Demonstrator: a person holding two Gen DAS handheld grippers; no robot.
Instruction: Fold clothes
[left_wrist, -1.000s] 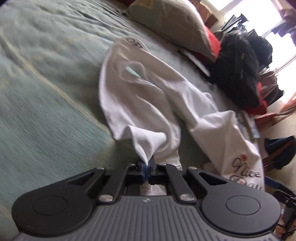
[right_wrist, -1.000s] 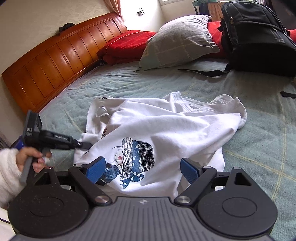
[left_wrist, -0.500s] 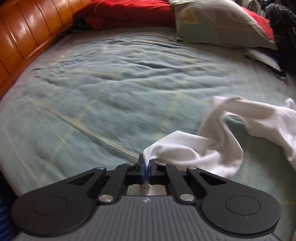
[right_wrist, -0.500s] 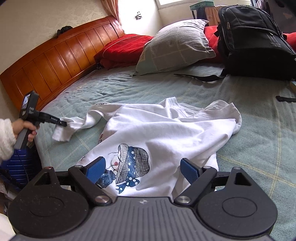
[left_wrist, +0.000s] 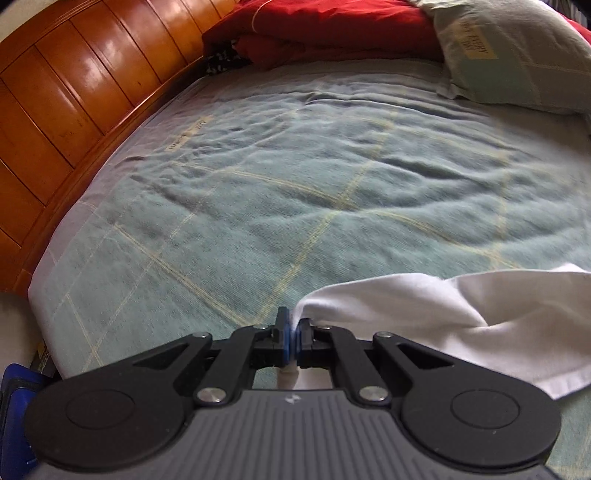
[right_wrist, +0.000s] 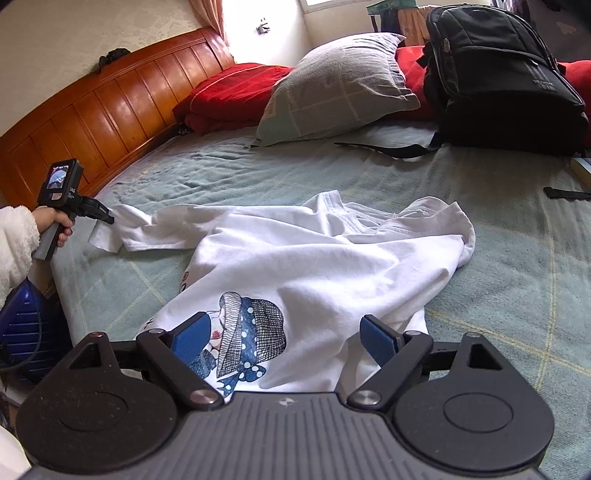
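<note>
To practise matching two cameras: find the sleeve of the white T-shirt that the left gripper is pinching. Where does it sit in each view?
Left wrist view: the sleeve runs from bottom centre, where the left gripper is shut on its edge, out to the right edge.
Right wrist view: the sleeve lies at mid-left, pulled out from the T-shirt by the left gripper.
Shared landmark: the wooden headboard.

daylight enters from a window (right_wrist: 328, 2) behind the headboard (right_wrist: 110, 107), glaring off its wood; fisheye bends edges, blanket (left_wrist: 295, 184) slightly soft.
</note>
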